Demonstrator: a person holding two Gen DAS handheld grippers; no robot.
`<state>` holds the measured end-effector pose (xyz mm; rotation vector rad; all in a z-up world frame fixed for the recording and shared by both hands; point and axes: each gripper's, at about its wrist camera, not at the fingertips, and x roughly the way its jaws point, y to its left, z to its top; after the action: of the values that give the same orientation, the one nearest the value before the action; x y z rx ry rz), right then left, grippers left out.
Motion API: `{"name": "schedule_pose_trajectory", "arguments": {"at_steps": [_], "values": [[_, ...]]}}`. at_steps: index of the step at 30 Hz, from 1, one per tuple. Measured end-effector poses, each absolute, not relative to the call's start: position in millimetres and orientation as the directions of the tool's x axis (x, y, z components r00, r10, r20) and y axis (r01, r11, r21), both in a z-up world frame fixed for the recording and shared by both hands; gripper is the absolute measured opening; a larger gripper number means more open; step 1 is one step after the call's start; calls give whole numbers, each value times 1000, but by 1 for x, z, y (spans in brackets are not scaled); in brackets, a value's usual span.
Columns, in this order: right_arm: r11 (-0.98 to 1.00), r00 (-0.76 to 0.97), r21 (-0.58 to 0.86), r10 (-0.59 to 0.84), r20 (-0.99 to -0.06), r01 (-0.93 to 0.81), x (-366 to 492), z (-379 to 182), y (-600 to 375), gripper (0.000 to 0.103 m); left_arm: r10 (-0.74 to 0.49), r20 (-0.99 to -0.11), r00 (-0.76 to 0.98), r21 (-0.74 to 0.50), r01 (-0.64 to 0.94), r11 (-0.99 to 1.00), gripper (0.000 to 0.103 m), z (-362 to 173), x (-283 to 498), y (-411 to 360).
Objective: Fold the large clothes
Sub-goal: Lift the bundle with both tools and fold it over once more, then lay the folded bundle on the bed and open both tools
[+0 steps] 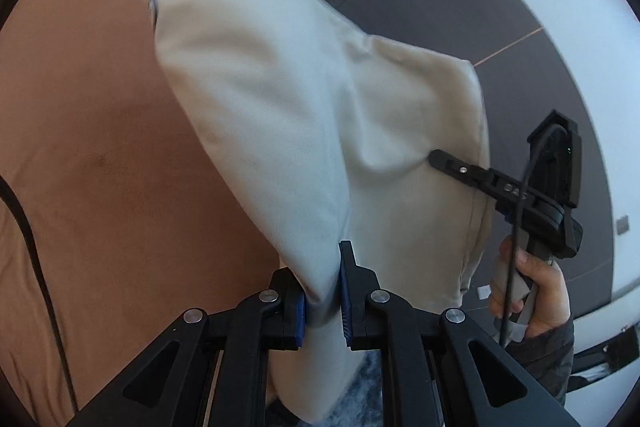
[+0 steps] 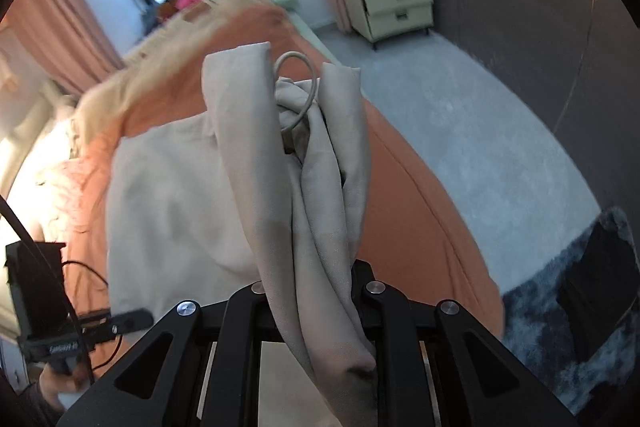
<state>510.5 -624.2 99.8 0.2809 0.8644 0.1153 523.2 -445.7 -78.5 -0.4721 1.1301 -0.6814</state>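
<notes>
Beige garment (image 1: 280, 115) (both claws clamped)

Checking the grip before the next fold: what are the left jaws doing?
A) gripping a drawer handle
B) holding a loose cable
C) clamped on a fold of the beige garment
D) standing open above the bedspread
C: in the left wrist view the left gripper pinches a fold of the beige garment between its blue pads.

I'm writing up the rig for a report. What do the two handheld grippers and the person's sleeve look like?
Both grippers, left and right, are matte black linkages with silver pivot screws; the left's finger pads are ribbed blue. A black cable runs down the right gripper's pale grey handle. The sleeve is dark grey.
</notes>
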Motion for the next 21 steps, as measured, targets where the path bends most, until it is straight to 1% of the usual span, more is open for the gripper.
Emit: {"name": "schedule_pose_trajectory", "arguments": {"at_steps": [2, 4, 6, 7, 8, 9, 10, 12, 14, 16, 18, 21], "values": [[967, 621, 252, 172, -765, 43, 535, 81, -612, 12, -694, -672, 257, -651, 243, 720, 15, -92, 538, -445], [974, 607, 212, 123, -785, 76, 560, 73, -601, 15, -679, -692, 246, -643, 219, 734, 17, -106, 553, -441], [975, 601, 196, 97, -794, 102, 578, 71, -593, 20, -661, -714, 231, -627, 207, 751, 23, -123, 565, -436], [975, 596, 184, 74, -799, 127, 592, 69, -586, 22, -655, -724, 218, -620, 213, 755, 29, -131, 568, -435], [976, 592, 164, 47, -804, 145, 597, 67, -581, 27, -652, -729, 206, -616, 218, 757, 35, -136, 569, -434], [977, 586, 135, 14, -810, 163, 604, 67, -576, 30, -650, -735, 191, -613, 222, 758, 38, -143, 572, -431], [978, 579, 106, -18, -815, 180, 609, 67, -571, 36, -647, -740, 184, -610, 221, 761, 41, -145, 568, -432], [977, 566, 70, -57, -822, 200, 613, 67, -564, 48, -647, -737, 196, -610, 217, 762, 42, -147, 570, -423], [970, 574, 13, -133, -808, 244, 607, 75, -558, 56, -643, -731, 229, -604, 222, 765, 42, -132, 574, -420], [956, 589, -53, -221, -778, 289, 593, 88, -555, 57, -649, -718, 253, -605, 235, 761, 42, -126, 575, -408], [943, 614, -34, -243, -751, 332, 571, 103, -560, 57, -655, -709, 259, -604, 255, 755, 43, -119, 579, -401], [922, 662, 106, -184, -727, 372, 522, 116, -576, 57, -661, -712, 236, -601, 282, 748, 43, -120, 575, -399]]}}
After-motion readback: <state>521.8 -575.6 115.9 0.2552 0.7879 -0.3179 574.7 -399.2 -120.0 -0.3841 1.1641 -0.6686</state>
